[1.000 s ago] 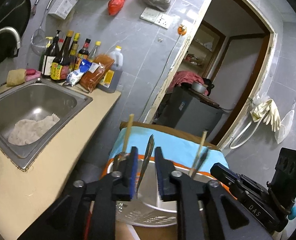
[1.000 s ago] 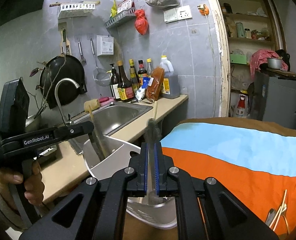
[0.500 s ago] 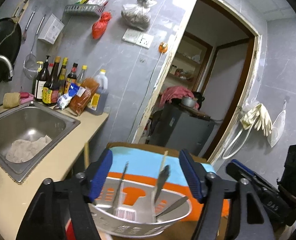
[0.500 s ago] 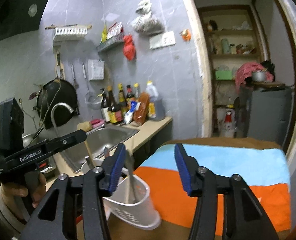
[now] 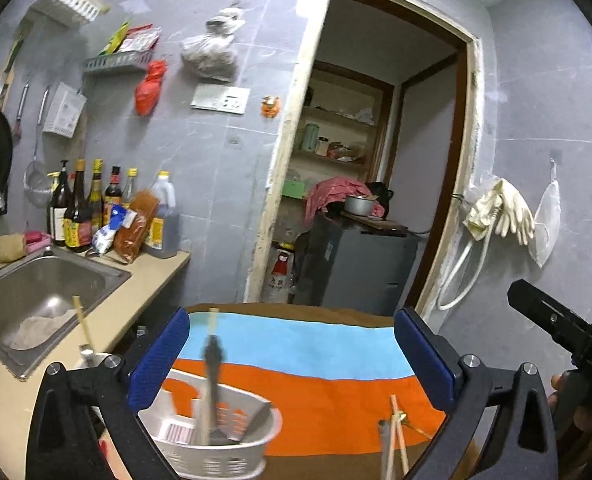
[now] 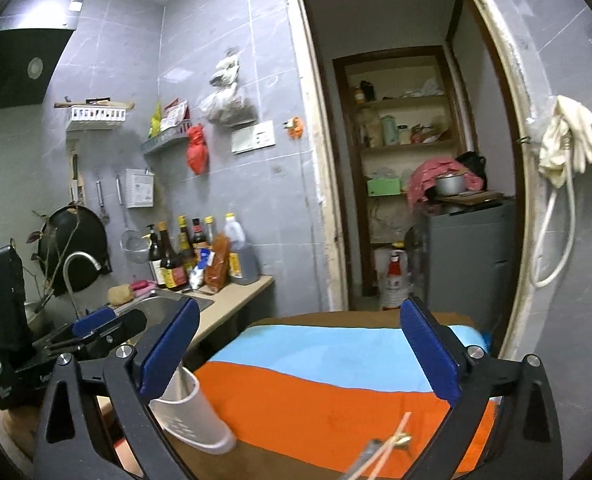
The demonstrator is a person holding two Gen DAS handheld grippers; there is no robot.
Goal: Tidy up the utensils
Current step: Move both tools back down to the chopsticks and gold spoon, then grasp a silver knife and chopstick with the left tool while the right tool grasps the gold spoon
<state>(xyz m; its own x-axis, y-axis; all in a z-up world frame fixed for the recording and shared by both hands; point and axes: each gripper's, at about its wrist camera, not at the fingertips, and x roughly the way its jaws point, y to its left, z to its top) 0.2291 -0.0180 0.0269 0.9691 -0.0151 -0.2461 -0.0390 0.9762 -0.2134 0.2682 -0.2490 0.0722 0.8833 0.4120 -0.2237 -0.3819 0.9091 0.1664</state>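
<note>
A white slotted utensil holder [image 5: 212, 432] stands on the orange and blue cloth [image 5: 335, 384], with several utensils and a chopstick upright in it [image 5: 212, 384]. It also shows in the right wrist view [image 6: 192, 416]. Loose chopsticks and a metal utensil [image 5: 393, 436] lie on the cloth at the right, also visible low in the right wrist view [image 6: 383, 452]. My left gripper [image 5: 292, 360] is wide open and empty above the holder. My right gripper [image 6: 296, 352] is wide open and empty, right of the holder.
A steel sink [image 5: 36, 292] and a counter with sauce bottles [image 5: 96, 208] are at the left. A doorway [image 5: 375, 168] with a grey cabinet [image 5: 355, 268] is behind the table. Rubber gloves [image 5: 499, 212] hang on the right wall.
Both grippers opened wide and let go of the utensils they held over the holder. Both have pulled back and up, so the holder sits lower in view.
</note>
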